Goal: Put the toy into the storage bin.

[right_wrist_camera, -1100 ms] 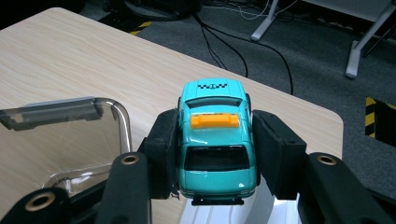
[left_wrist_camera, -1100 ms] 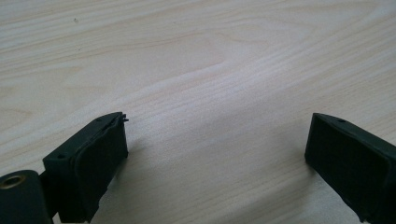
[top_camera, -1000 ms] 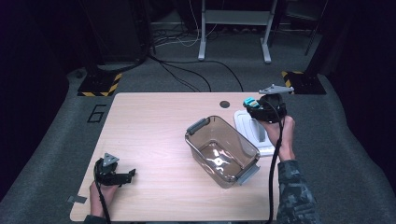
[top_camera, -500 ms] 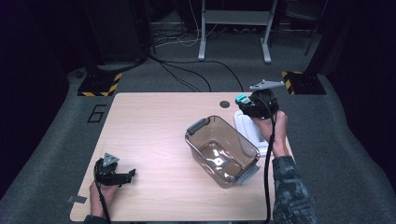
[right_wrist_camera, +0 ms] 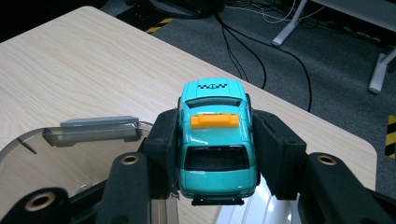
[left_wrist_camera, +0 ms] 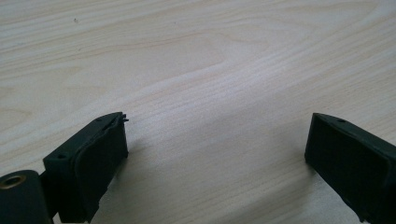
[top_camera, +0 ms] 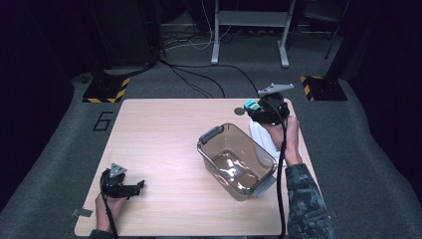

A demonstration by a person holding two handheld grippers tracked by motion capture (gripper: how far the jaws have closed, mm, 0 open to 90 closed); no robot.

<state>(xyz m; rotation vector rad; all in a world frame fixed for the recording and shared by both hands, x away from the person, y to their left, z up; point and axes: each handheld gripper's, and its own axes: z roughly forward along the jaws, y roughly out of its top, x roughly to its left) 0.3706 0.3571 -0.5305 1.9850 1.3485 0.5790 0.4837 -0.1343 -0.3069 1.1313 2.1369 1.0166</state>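
The right gripper point(right_wrist_camera: 215, 154) is clenched on a turquoise toy taxi point(right_wrist_camera: 215, 140), its pads pressing the car's two sides, and holds it in the air just beyond the far rim of the clear plastic storage bin point(top_camera: 238, 162), above the white lid point(top_camera: 263, 139) lying beside it. The left gripper point(top_camera: 130, 188) rests near the table's point(top_camera: 159, 144) near-left corner with its jaws spread and nothing between them. The step looks like carrying the taxi to the bin; next it must come over the opening, lower inside and be let go.
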